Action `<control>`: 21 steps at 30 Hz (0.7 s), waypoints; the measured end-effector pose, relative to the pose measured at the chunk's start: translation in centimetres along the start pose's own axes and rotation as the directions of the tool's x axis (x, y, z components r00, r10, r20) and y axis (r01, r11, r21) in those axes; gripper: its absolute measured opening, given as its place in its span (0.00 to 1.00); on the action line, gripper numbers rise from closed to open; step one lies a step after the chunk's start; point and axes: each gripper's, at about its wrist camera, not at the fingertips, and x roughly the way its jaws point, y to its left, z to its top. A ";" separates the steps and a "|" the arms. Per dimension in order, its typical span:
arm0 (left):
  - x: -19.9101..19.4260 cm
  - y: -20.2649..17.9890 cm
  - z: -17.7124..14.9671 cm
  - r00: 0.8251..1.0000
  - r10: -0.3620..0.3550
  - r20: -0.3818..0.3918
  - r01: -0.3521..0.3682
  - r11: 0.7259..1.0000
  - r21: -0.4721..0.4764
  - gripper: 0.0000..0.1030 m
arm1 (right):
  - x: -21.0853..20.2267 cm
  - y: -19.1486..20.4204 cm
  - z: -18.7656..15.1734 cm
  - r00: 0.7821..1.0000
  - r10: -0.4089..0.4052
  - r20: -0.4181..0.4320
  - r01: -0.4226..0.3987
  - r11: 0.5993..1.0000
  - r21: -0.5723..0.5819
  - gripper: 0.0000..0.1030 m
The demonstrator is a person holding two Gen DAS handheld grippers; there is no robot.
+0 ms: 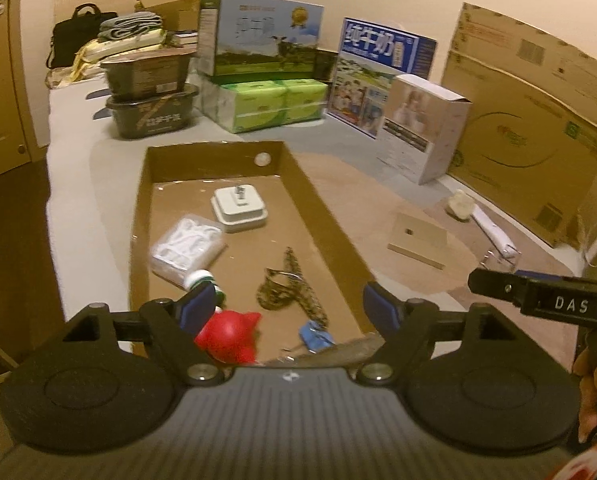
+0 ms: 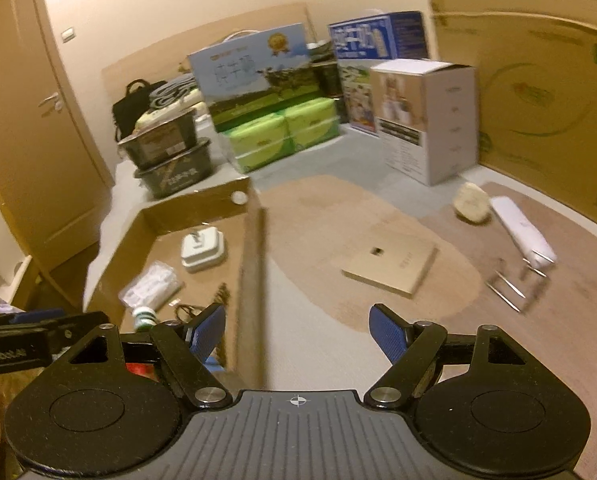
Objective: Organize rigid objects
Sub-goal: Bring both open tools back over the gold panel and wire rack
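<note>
An open cardboard tray (image 1: 318, 216) lies on the pale surface. It holds a white square box (image 1: 240, 208), a clear plastic pack (image 1: 186, 248), a small green-and-white bottle (image 1: 200, 278), a camouflage strap (image 1: 286, 284), a red toy (image 1: 228, 334) and a blue clip (image 1: 316, 334). My left gripper (image 1: 290, 296) hangs open over the tray's near end, gripping nothing. My right gripper (image 2: 296, 316) is open and empty, straddling the tray's right wall (image 2: 254, 264). Outside the tray lie a flat tan board (image 2: 390, 266), a white tube (image 2: 522, 232), a cream lump (image 2: 472, 202) and a metal wire piece (image 2: 510, 288).
Milk cartons (image 1: 262, 36), green packs (image 1: 266, 104), two stacked black bins (image 1: 150, 96) and a white carton (image 1: 422, 128) stand at the back. A large cardboard box (image 1: 538, 120) walls the right side. A door (image 2: 26, 120) is at the left. A hand (image 1: 594, 384) shows at the right edge.
</note>
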 end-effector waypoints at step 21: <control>0.8 -6.6 -0.5 0.992 -0.123 -0.022 0.124 0.990 0.072 0.99 | -7.7 -9.1 -3.8 0.982 -0.188 0.020 0.183 0.972 0.149 0.91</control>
